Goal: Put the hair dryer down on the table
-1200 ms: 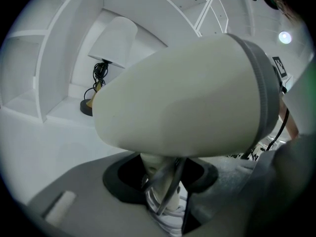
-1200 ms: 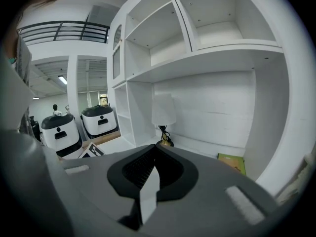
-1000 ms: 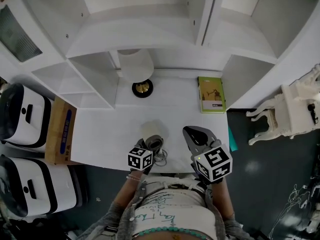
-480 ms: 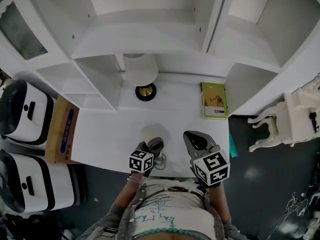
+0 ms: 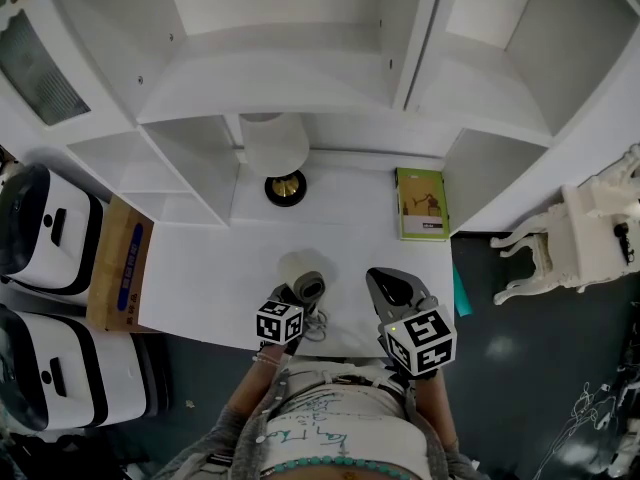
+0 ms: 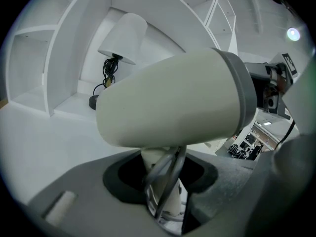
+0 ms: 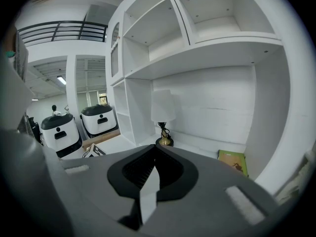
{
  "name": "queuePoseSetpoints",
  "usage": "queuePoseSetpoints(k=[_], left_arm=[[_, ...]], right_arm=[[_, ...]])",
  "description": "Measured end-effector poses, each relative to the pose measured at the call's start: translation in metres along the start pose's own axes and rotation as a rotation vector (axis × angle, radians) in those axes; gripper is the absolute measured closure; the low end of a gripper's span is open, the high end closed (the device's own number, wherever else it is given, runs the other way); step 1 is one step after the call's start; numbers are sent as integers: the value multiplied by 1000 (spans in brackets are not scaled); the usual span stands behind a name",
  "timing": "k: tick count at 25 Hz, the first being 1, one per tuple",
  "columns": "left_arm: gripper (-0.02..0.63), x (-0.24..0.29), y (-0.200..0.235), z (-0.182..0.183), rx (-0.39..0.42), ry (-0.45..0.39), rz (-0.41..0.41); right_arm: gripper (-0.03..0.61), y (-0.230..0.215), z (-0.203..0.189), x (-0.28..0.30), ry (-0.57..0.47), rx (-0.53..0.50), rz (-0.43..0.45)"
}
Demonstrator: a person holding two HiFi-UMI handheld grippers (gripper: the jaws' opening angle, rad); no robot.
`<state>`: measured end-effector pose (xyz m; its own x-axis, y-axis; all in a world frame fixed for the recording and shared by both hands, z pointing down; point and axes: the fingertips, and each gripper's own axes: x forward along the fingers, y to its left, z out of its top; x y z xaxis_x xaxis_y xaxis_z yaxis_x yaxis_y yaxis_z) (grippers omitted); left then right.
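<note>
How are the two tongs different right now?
The left tongs grip the hair dryer by its handle; the right tongs hold nothing. The left jaws are kept apart by the handle; the right jaws are closed together. Both are grey, carry a marker cube and hover near the front edge of the table.

Little shifts. The left gripper [image 5: 297, 301] carries the dryer [image 5: 300, 274] a shade farther over the tabletop [image 5: 215, 263], toward the lamp [image 5: 277, 146]. The head view itself drifts, so the lamp and the book [image 5: 422, 203] sit slightly lower in it.
</note>
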<state>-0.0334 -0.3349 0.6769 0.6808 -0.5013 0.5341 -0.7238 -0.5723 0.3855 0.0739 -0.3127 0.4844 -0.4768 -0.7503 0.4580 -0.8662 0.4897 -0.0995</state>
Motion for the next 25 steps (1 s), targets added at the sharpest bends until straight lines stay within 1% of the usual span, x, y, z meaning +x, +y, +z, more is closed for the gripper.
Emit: queuePoseSetpoints(k=[14, 21, 25], left_arm=[[440, 9, 13, -3, -46, 15, 27], [437, 15, 19, -4, -67, 28, 38], [436, 20, 19, -10, -49, 61, 49]], right_arm=[[551, 5, -5, -1, 12, -7, -1], [551, 7, -7, -1, 13, 7, -2], [551, 8, -9, 0, 19, 10, -2]])
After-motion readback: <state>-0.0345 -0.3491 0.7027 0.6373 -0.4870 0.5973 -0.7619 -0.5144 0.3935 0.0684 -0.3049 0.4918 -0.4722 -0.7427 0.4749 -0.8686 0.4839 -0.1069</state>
